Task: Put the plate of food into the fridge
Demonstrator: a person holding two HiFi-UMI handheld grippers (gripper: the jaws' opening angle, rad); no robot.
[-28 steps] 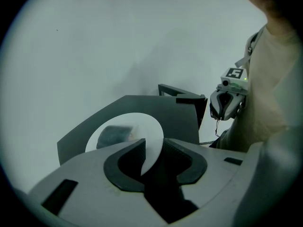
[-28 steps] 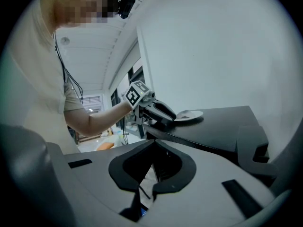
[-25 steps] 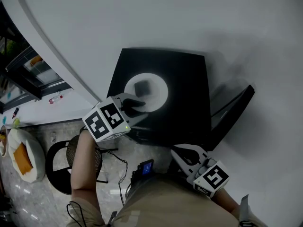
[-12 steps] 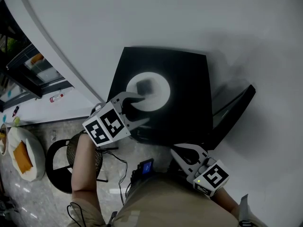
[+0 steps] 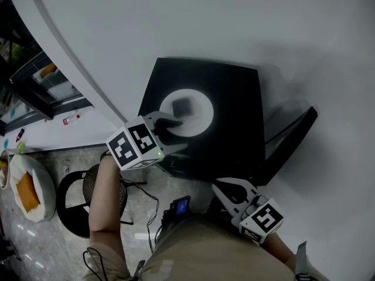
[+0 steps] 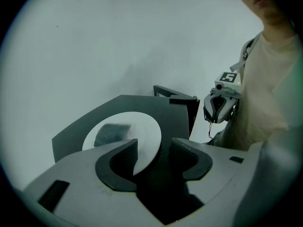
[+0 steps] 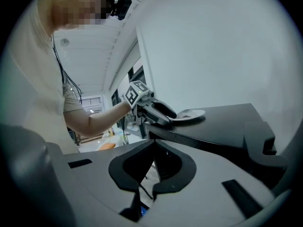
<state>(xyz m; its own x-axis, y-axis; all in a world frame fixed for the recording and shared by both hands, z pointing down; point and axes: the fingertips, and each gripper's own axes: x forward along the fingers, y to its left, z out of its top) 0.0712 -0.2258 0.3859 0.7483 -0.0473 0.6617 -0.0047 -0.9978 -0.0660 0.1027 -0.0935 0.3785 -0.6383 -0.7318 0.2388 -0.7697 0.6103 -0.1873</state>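
A white plate [image 5: 196,117] with a dark piece of food [image 5: 183,105] rests on top of a low black fridge [image 5: 237,122]. The fridge's door [image 5: 290,140] stands ajar at the right. My left gripper [image 5: 174,137] is at the plate's near rim. Its jaws are opening, and the plate's edge [image 6: 144,138] lies between them with the pads apart from it. The food [image 6: 111,132] sits just beyond the left finger. My right gripper [image 5: 229,193] hangs low in front of the fridge, shut and with nothing in it [image 7: 147,181].
A white wall rises behind the fridge. A round black stool [image 5: 73,206] and a white dish with orange food [image 5: 29,195] are on the stone floor at the left. A dark shelf unit [image 5: 41,86] stands at the far left. The person's torso is close below.
My left gripper's jaws have spread off the plate's rim, leaving the plate lying on the fridge top. The right gripper has stayed in place.
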